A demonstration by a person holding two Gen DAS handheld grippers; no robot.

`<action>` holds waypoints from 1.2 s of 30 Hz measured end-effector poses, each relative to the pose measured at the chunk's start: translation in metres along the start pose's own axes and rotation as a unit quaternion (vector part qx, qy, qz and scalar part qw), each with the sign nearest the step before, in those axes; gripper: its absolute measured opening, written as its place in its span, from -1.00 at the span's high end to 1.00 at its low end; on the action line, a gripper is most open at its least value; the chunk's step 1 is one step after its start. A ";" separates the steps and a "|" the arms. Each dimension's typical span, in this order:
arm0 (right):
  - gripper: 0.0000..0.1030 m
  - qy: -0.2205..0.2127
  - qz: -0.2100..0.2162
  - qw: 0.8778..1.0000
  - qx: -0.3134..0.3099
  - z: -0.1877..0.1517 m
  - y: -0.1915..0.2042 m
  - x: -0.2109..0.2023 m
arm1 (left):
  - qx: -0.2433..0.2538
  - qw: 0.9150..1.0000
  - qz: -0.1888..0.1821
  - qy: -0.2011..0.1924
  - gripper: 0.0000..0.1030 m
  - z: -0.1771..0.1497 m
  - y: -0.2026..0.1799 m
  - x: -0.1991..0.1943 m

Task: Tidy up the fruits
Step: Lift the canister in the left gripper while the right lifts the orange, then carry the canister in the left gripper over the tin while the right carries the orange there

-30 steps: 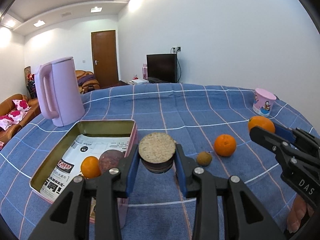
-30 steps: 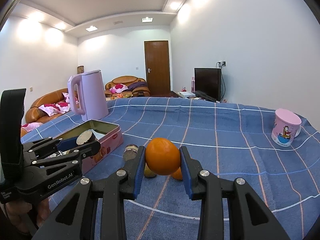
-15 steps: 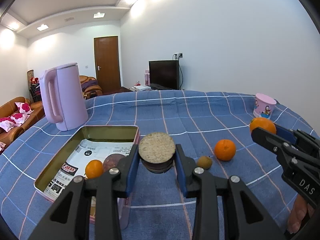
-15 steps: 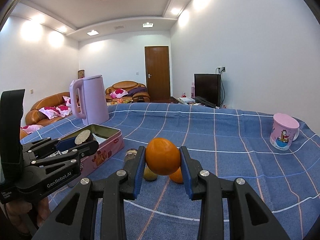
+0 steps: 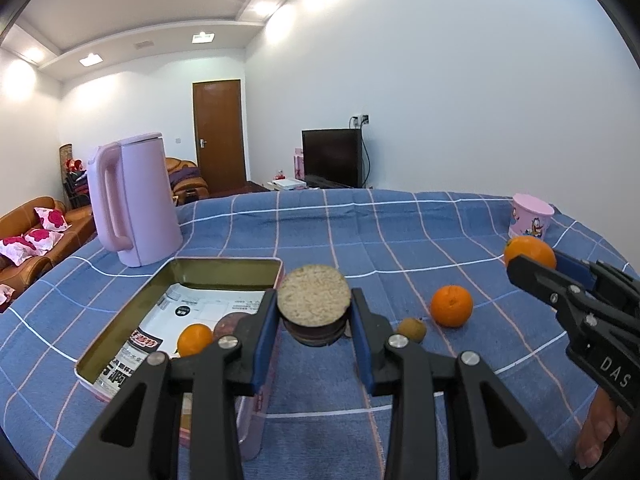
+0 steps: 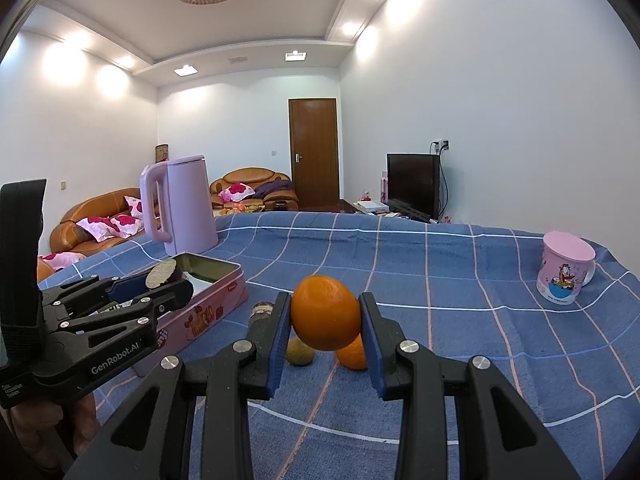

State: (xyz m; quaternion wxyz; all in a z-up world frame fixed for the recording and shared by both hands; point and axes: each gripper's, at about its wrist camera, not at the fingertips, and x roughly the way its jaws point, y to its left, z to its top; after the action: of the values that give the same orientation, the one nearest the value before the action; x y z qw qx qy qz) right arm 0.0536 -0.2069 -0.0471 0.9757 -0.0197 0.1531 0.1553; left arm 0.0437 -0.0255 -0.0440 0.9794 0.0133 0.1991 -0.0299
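Left hand-held gripper: its blue-padded fingers were clamped on a dark round fruit with a flat, pale, grainy cut face, lifted clear of the counter beside the near right corner of the tin.
Cut fruit's facing: the flat face was turned back toward the left camera; in the right view it showed edge-on above the tin's rim.
Right hand-held gripper: it was pinched on a large round orange, held above the blue checked cloth of the counter; the orange's long axis ran across, pad to pad.
Just beyond: a small greenish-brown fruit and a smaller orange lay near each other on the cloth.
Pink rectangular metal tin: open, paper-lined, holding a small orange and a dark reddish fruit; only the left view showed these.
Farther back: a tall pink kettle and a pink cartoon cup, well apart.
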 end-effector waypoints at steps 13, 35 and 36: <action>0.31 -0.007 -0.003 1.000 -0.008 -0.001 0.004 -0.003 | -0.008 1.000 0.012 -0.004 0.29 0.000 0.011 -0.003; 0.31 -0.002 0.039 0.999 -0.035 0.024 0.038 0.018 | -0.025 0.998 0.053 0.000 0.29 0.009 0.052 -0.005; 0.31 -0.002 0.044 0.998 -0.038 0.026 0.041 0.020 | -0.027 0.998 0.057 0.000 0.29 0.010 0.056 -0.005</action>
State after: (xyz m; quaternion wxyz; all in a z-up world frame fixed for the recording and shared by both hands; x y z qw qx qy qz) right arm 0.0664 -0.1593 -0.0278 0.9669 -0.0498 0.1458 0.2035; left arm 0.0468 0.0307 -0.0326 0.9795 -0.0023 0.1989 0.0313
